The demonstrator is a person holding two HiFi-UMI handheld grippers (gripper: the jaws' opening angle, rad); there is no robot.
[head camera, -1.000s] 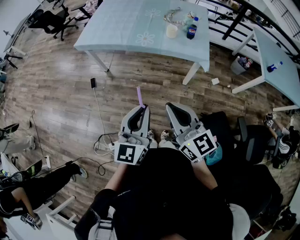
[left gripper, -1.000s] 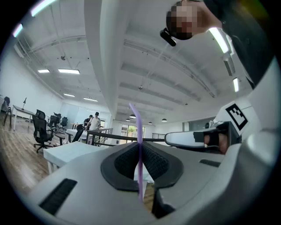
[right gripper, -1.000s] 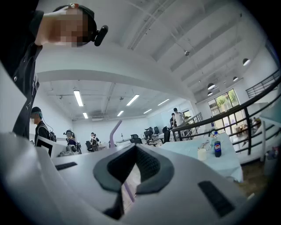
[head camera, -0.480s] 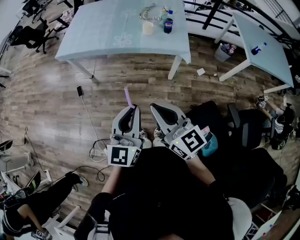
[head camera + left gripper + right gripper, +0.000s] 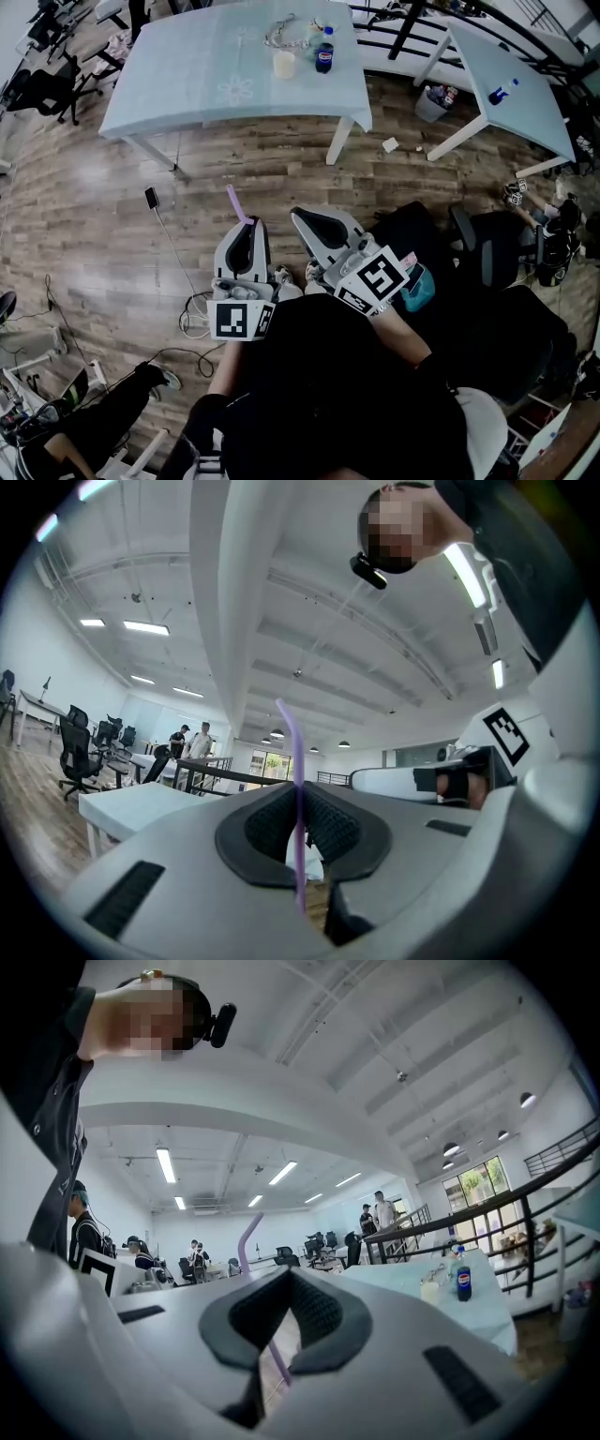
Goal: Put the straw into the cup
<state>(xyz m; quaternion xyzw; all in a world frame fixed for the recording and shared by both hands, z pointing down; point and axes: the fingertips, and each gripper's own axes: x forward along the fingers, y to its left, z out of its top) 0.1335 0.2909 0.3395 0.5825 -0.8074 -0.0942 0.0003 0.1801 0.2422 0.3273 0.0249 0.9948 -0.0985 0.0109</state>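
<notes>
A thin purple straw [image 5: 234, 202] sticks up past the tips of my left gripper [image 5: 246, 228], which is shut on it; in the left gripper view the straw [image 5: 296, 761] runs upright between the closed pads. My right gripper [image 5: 302, 215] is held beside it at waist height, shut with nothing in it. The left's straw [image 5: 247, 1237] shows beyond its jaws. A pale cup [image 5: 284, 64] stands on the far light-blue table [image 5: 187, 75], well ahead of both grippers. In the right gripper view the cup [image 5: 429, 1290] is small, at the right.
A dark cola bottle [image 5: 324, 57] and a tangle of cable [image 5: 286, 33] stand by the cup. Wood floor lies between me and the table, with a phone on a cord [image 5: 152, 198]. Office chairs [image 5: 487, 253] are at my right, a second table [image 5: 511, 89] beyond.
The table with the cup has shifted left and a little nearer in the head view. Both grippers keep their pose, the left still shut on the straw.
</notes>
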